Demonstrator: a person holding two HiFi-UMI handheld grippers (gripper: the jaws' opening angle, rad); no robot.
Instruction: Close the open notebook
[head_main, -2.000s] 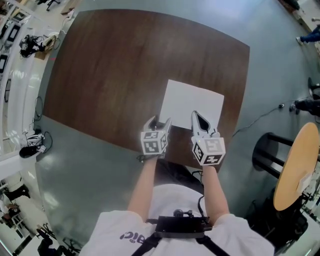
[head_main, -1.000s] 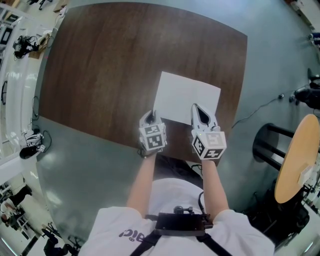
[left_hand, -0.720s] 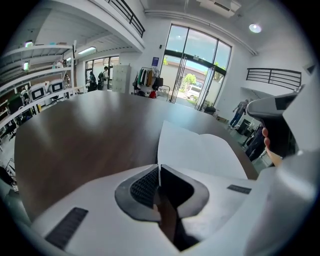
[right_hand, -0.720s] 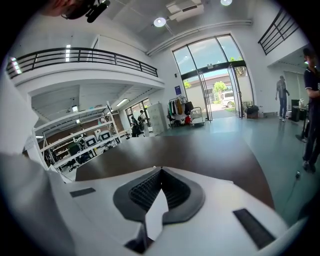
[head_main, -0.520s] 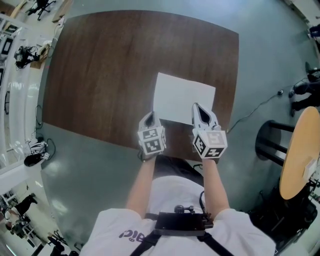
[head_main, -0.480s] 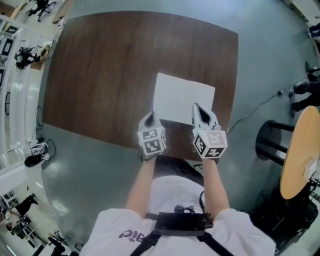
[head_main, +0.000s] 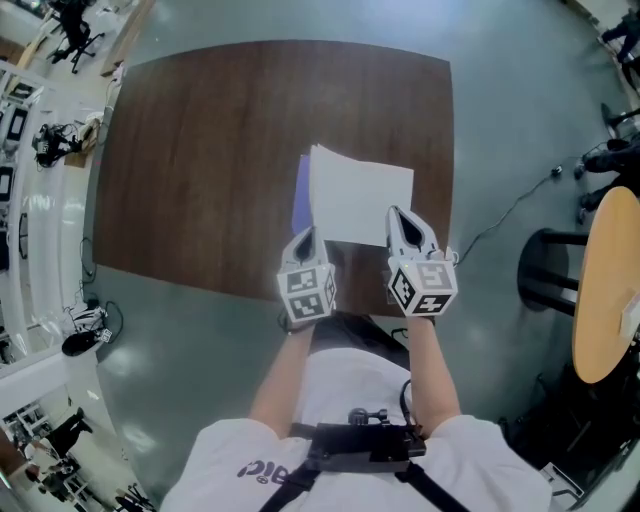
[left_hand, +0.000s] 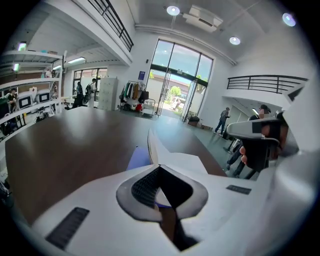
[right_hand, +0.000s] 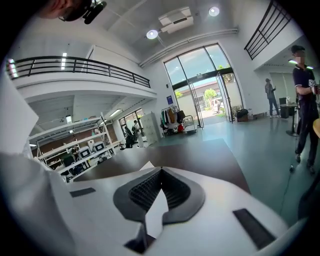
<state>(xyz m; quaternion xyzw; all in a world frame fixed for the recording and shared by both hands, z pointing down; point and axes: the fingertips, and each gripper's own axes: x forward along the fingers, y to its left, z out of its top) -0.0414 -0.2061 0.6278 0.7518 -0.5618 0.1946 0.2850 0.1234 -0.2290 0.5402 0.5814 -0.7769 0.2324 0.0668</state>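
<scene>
Since a second ago: lifting the left leaf (head_main: 320, 185) of the notebook (head_main: 365, 200) off the flat, and so uncovering a purple cover (head_main: 300, 195) as a strip along the left side. Narrowing the white spread in the head view, against the wider, level spread a second back.

Pinching that leaf at its near edge with the left gripper (head_main: 303, 238), jaws pressed together on the paper. Showing, in the left gripper view, the leaf standing close to upright just past the fingertips, with the purple cover lying flat to its left on the table (head_main: 200, 150).

Holding the right gripper (head_main: 394, 214) above the near part of the right page (head_main: 375, 215), tips pressed together. Showing white paper through the gap behind those tips in the right gripper view. Not telling from either view whether pinching any of that paper or only hanging over it.

Lying on the near right part of the brown table: the notebook, near edge close to the table's near edge, right half flat, left leaf raised. Working side by side at that near edge: left gripper at the near-left corner, right gripper further right, apart from each other.
</scene>
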